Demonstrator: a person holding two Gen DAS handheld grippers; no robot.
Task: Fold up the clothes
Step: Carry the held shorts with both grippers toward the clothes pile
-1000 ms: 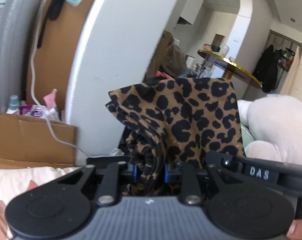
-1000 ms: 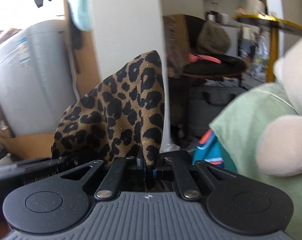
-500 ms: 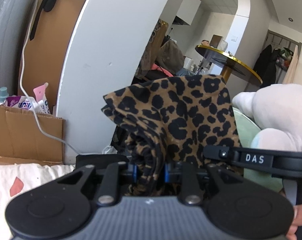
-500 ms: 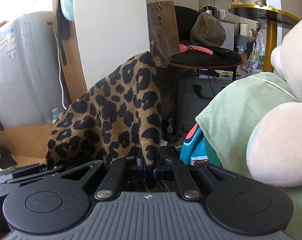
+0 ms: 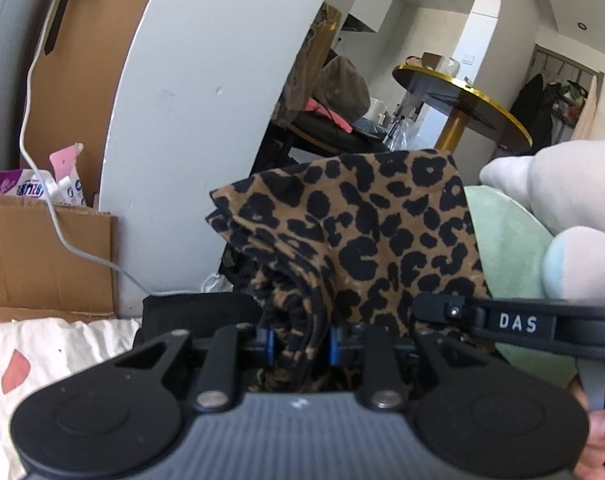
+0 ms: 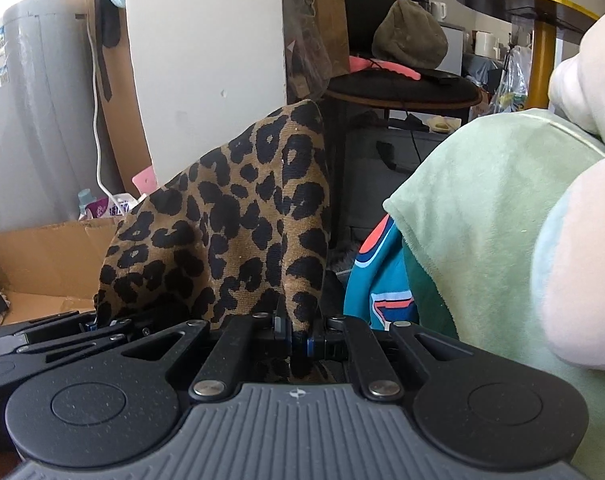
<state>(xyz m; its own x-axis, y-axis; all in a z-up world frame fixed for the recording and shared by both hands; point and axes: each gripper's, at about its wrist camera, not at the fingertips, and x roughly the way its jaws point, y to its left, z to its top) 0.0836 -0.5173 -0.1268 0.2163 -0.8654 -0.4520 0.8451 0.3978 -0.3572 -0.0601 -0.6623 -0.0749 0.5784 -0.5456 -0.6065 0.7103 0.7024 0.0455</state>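
A leopard-print garment (image 5: 366,236) hangs bunched between both grippers. My left gripper (image 5: 300,346) is shut on a thick folded bundle of it, and the cloth stands up in front of the camera. In the right wrist view the same leopard cloth (image 6: 230,232) rises as a peak, and my right gripper (image 6: 298,340) is shut on a thin edge of it. The right gripper's black body (image 5: 518,322) shows at the right of the left wrist view, close beside the left one. The left gripper's body (image 6: 42,340) shows low at the left of the right wrist view.
A mint-green plush with white limbs (image 6: 494,216) and a teal garment (image 6: 382,280) lie close on the right. A white pillar (image 5: 206,80), a cardboard box (image 5: 42,256) and a white cable (image 5: 62,216) stand at left. White patterned bedding (image 5: 42,360) lies below.
Both grippers have moved forward and swung slightly right while holding the cloth; the pillar and box have slid left in view. The grips are unchanged.
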